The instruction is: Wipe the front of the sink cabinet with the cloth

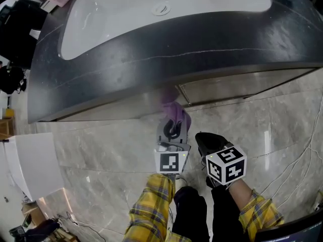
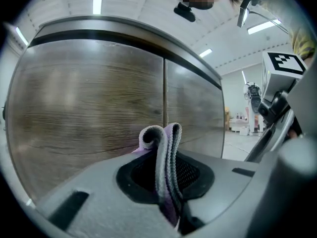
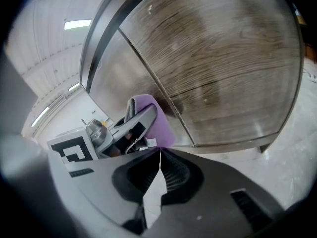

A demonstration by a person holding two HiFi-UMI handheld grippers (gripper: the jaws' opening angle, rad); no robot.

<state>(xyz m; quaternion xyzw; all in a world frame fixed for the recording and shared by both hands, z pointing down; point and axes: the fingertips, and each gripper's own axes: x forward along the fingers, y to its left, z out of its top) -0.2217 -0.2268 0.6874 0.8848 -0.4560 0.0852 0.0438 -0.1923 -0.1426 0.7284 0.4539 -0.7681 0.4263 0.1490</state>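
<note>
Left gripper view is showing my left gripper [image 2: 166, 180] clamping the folded purple cloth [image 2: 167, 143]. The cloth is poking out ahead of the jaws, right at the seam [image 2: 164, 90] between the wooden cabinet doors [image 2: 89, 98]; can't tell if it's touching. My right gripper [image 3: 158, 170] is hanging beside it, jaws together on nothing. I'm guessing wiping is just getting going, so next I'm pressing in and sweeping sideways. The countertop edge [image 1: 176, 54] is overhanging above the jaws, with plenty of door either side.

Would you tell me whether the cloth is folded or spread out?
Folded: the cloth doubles over in a loop between the shut jaws of the left hand-held gripper, in front of the cabinet doors.
</note>
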